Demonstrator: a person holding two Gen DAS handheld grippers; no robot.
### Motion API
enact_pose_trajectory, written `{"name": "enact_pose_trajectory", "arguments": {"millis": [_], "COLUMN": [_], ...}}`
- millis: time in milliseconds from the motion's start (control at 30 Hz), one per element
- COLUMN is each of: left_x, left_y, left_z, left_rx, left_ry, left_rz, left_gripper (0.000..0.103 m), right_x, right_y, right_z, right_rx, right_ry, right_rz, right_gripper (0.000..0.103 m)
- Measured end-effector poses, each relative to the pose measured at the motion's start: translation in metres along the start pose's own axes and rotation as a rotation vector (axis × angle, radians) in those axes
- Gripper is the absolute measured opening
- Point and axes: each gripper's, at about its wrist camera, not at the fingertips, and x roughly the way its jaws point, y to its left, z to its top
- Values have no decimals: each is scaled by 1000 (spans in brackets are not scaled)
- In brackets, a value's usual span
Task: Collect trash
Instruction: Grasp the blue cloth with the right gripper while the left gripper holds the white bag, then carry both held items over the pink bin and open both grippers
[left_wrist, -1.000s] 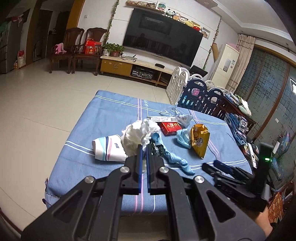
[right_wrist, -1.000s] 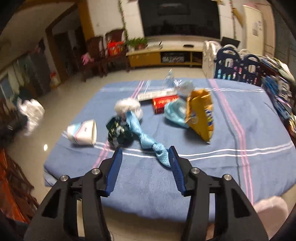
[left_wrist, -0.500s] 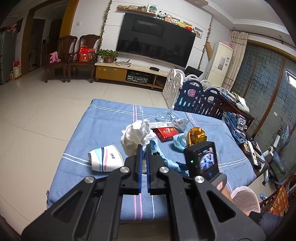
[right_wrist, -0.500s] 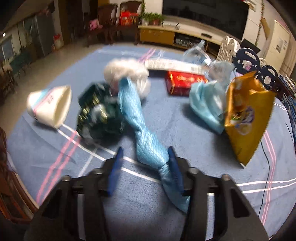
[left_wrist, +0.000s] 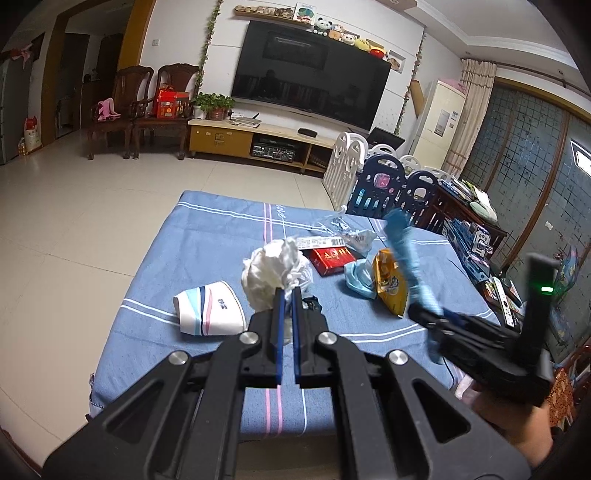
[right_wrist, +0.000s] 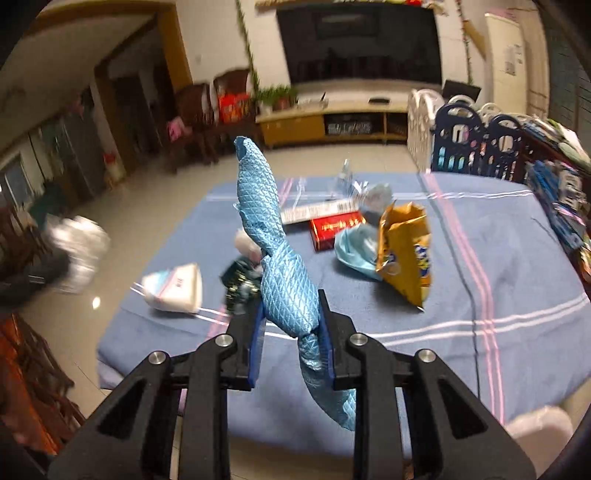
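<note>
Right tongs (right_wrist: 290, 325) clamped on blue wrapper (right_wrist: 275, 236).

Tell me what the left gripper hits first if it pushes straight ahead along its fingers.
Most likely the crumpled white tissue wad, directly beyond the nearly shut left gripper. Depth is unclear; the dark wrapper beside it may touch too.

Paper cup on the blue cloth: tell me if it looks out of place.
Yes. The paper cup lies tipped on its side beside the crumpled white tissue, not upright. No spill shows around it.
</note>
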Motion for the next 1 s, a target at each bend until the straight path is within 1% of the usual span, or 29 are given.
{"name": "enact_pose_trajectory", "arguments": {"millis": [100, 200, 300, 400, 533, 800, 867, 933, 1000], "left_x": [5, 8, 12, 13, 12, 14, 17, 19, 23], "left_y": [-3, -6, -6, -6, -7, -20, -24, -30, -41], "left_z": [-4, -6, -8, -8, -6, -9, -9, -10, -13], "left_rx": [15, 24, 35, 34, 34, 72, 76, 80, 94], "left_ry": [22, 40, 52, 57, 55, 62, 66, 71, 83], "left_rz": [4, 3, 6, 9, 9, 5, -4, -21, -61], "left_gripper": [4, 4, 4, 4, 4, 4, 4, 4, 4], "right_x": [-31, -43, -36, -32, -33, -38, -43, -58, -80], "right_y": [4, 7, 7, 5, 4, 2, 1, -4, -17], "right_z": [-11, -14, -14, -13, -13, -13, -11, -8, -5], "right_rx": [35, 33, 25, 35, 30, 42, 35, 39, 54], "right_ry": [-44, -70, -58, -41, -48, -71, -87, -135, -187], "right_rz": [-1, -13, -24, -19, -16, -13, -24, -38, -60], "right_gripper": [26, 26, 26, 26, 26, 26, 26, 26, 26]}}
